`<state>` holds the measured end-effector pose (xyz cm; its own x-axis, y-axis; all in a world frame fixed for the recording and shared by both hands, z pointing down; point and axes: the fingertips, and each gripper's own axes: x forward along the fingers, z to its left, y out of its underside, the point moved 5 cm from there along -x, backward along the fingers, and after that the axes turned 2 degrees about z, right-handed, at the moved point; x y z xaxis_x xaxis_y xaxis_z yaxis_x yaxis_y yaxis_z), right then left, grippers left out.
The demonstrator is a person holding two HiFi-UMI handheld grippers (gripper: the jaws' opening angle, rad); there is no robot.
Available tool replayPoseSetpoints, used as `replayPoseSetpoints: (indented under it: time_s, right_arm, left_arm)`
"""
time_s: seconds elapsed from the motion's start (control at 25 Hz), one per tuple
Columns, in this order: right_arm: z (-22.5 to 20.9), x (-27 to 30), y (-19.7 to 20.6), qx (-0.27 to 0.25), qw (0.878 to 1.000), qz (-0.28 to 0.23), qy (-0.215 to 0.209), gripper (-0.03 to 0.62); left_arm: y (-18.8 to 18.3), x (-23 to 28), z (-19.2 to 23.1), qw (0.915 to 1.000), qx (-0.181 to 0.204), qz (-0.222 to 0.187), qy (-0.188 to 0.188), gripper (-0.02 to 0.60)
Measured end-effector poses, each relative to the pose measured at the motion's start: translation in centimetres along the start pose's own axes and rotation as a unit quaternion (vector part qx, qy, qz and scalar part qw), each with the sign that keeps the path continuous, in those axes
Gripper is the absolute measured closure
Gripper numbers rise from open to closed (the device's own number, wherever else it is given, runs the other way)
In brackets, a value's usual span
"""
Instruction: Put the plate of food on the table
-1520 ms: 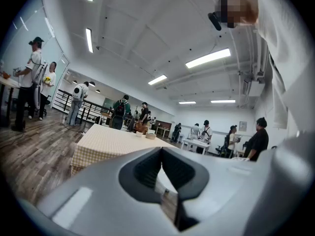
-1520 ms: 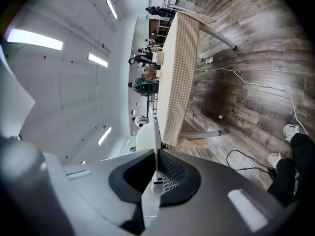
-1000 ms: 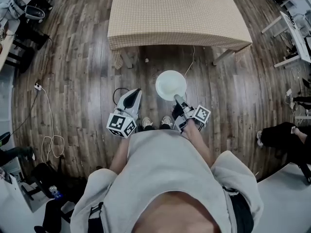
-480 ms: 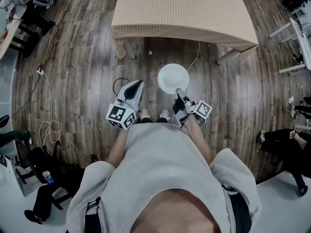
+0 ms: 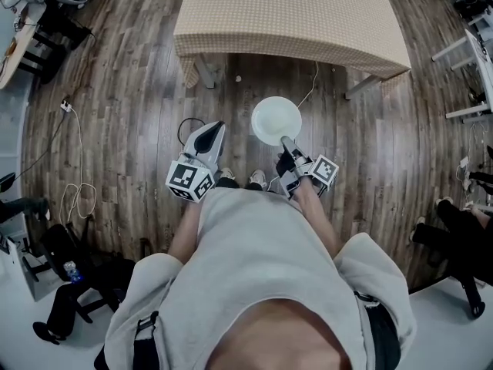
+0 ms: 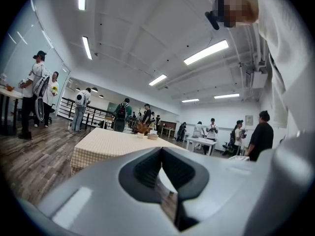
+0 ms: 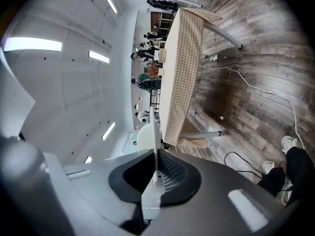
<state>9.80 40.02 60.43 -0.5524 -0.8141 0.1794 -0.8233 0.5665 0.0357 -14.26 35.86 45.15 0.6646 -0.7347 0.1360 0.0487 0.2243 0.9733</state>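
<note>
Plate (image 5: 275, 119) drifted slightly; right fingers (image 7: 172, 174) pinch its rim, edge-on in their view; left fingers (image 6: 146, 169) pressed together.

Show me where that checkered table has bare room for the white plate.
The table is bare across its whole near half, from the front edge back, between both side edges: room for the plate there. The only crowding is at the far end, where a small bowl and a brown bunch stand close together.
</note>
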Motion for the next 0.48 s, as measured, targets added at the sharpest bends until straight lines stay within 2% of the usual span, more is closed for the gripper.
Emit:
replayPoseSetpoints:
  time_s: [0.48]
  right_arm:
    - [-1.4, -0.2, -2.6, 0.004, 1.000, 0.000, 0.008, 0.577]
  left_arm:
    - [0.9, 2.0, -0.2, 0.9999, -0.006, 0.005, -0.012, 0.572]
